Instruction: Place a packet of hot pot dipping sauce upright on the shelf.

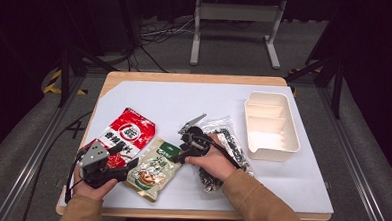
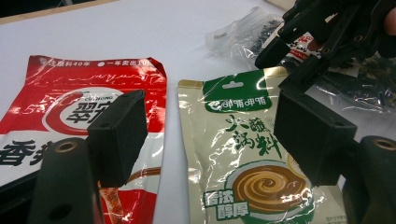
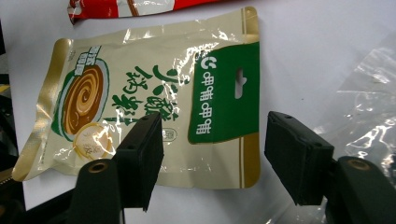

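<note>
Right tool (image 1: 181,151) over the table (image 1: 310,195), jaws wide apart and holding nothing, poised just above the green top edge of the beige sauce pouch (image 3: 154,93). Pouch flat between the red packet (image 1: 125,135) and the clear bag (image 1: 222,151), long axis slanting, green end toward the far right. Left tool (image 1: 126,162) open too, empty, hovering at the pouch's near left edge.

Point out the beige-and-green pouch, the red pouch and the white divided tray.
Beige-and-green pouch (image 3: 154,93), right gripper view, middle of its printed front.
Red pouch (image 2: 70,107), left gripper view, on its round logo.
White divided tray (image 1: 293,130), high view, right rim.
</note>
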The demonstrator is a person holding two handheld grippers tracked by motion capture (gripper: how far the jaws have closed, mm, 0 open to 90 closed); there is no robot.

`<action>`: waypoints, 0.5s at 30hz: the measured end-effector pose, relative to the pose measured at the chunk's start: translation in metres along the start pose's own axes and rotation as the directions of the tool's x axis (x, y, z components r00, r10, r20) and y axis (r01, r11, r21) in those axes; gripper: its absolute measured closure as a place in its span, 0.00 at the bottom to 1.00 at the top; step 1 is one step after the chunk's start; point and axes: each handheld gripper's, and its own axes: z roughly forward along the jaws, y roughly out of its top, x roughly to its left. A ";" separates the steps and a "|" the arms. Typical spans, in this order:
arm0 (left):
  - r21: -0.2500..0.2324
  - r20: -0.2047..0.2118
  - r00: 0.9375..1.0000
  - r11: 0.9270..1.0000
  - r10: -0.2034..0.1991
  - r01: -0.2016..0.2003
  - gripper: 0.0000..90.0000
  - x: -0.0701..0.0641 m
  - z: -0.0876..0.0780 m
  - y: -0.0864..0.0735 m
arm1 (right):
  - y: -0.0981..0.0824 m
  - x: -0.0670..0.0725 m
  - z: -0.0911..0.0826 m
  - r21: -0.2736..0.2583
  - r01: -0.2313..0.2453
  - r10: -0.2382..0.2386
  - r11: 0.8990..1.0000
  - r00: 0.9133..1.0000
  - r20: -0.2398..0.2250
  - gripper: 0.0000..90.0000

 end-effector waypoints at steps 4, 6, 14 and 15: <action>0.000 -0.001 1.000 1.000 0.001 -0.001 0.29 0.000 0.000 0.000 | 0.000 -0.001 0.003 0.016 -0.018 0.019 1.000 0.999 -0.028 0.43; 0.000 -0.001 1.000 1.000 0.001 -0.001 0.29 0.000 0.000 0.000 | 0.000 -0.001 0.003 0.015 -0.033 0.034 0.999 0.999 -0.039 0.45; 0.000 -0.001 1.000 1.000 0.006 -0.006 0.29 0.000 0.000 0.000 | 0.002 0.003 -0.004 -0.021 -0.051 0.049 0.998 0.995 -0.083 0.53; 0.000 0.000 1.000 1.000 0.006 -0.006 0.29 0.000 0.000 0.000 | 0.002 0.005 -0.004 -0.025 -0.049 0.047 0.998 0.995 -0.086 0.53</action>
